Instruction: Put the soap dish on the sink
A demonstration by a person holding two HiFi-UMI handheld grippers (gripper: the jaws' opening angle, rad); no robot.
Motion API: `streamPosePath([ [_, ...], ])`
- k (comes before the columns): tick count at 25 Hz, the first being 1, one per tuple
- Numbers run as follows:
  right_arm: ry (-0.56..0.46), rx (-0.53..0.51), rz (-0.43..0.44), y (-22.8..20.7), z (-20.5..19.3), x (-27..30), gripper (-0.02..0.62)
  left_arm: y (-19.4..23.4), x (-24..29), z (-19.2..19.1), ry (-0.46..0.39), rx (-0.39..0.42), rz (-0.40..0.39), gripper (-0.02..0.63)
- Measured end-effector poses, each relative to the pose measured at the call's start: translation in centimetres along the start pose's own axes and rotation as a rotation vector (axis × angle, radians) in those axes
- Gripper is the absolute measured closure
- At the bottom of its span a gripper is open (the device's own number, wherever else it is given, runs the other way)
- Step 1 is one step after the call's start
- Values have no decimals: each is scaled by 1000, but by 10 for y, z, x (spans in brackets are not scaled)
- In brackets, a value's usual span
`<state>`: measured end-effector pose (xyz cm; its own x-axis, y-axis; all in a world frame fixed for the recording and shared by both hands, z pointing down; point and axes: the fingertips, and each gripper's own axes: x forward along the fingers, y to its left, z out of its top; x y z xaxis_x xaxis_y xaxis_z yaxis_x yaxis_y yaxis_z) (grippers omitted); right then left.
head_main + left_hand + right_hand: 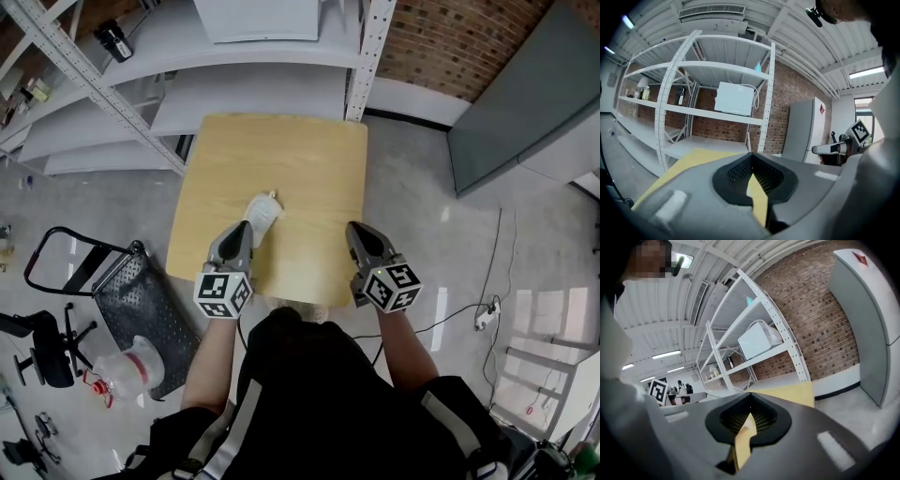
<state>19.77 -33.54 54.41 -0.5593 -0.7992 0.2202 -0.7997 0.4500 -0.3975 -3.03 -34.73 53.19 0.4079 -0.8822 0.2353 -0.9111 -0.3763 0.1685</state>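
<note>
The only print is the black-and-white square patterns on each marker cube (pixel 223 294). A red sticker (pixel 858 258) on the grey cabinet (pixel 869 329) is too small to read.

The white soap dish (pixel 263 208) lies on the wooden table (pixel 309 159), just ahead of the tips of the left gripper (pixel 246 230). Its long axis runs away from those jaws, slanting slightly toward the right gripper's (pixel 356 230) side. Both pairs of jaws are closed together with nothing between them.

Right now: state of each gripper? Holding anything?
Grey two-jaw left gripper: closed, nothing between the jaws.
Grey two-jaw right gripper: closed, nothing between the jaws.
</note>
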Motion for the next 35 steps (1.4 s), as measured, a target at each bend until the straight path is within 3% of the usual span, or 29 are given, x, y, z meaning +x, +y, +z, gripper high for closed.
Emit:
streamPosePath([
  [9,-116,-39,-5,28,21,-27,589,-3,-37,27,-109,-12,-36,603],
  [16,-170,-97,-36,84,20,-44,589,11,-89,53,-185,24,-80,603],
  [20,-190,-109,-59,111,13,-58,589,27,-114,52,-187,22,-90,603],
  [28,-251,-120,-124,155,11,-91,589,40,-145,53,-209,13,-194,601],
  [35,-261,-161,-186,171,9,-126,589,21,-158,49,-239,-1,-259,602],
])
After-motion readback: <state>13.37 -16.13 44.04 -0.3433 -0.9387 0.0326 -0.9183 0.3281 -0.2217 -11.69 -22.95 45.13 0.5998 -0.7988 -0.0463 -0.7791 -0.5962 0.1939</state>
